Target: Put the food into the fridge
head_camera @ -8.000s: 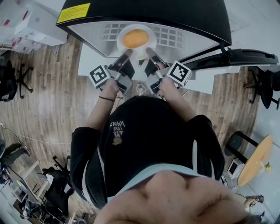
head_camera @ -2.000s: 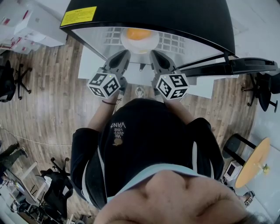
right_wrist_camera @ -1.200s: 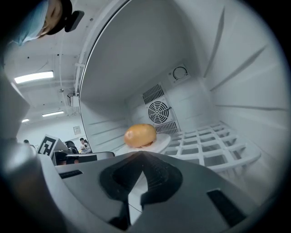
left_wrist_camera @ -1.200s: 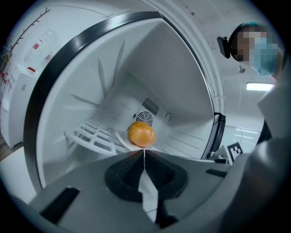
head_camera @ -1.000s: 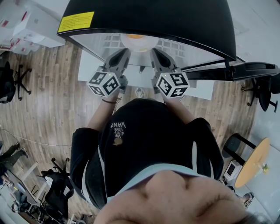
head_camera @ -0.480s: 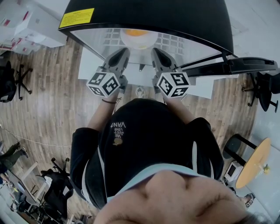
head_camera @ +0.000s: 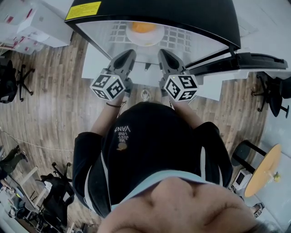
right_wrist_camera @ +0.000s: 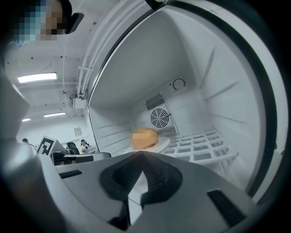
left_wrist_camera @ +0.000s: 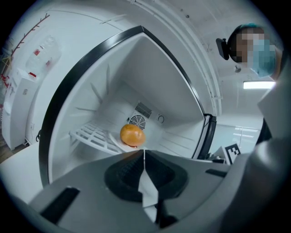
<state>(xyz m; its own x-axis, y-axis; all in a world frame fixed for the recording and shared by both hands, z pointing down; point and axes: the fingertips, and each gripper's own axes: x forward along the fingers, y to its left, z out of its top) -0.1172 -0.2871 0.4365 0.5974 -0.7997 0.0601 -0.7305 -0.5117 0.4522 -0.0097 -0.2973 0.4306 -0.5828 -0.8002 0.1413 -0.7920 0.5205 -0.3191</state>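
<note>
The food is an orange round piece on a white plate, resting on the white wire shelf inside the open fridge. In the left gripper view the food sits ahead of my left gripper, apart from it. In the right gripper view it lies just beyond my right gripper. Both grippers are held level in front of the fridge opening, jaws shut with nothing between them.
The fridge door stands open to the right. A fan grille is on the fridge's back wall. White boxes sit at the upper left, a round wooden table at the lower right, and office chairs along the wood floor.
Eight seconds ago both grippers were at the plate at the shelf's front. Now the plate sits deeper inside and the grippers are drawn back from it. Over the last second the left gripper shifted slightly.
</note>
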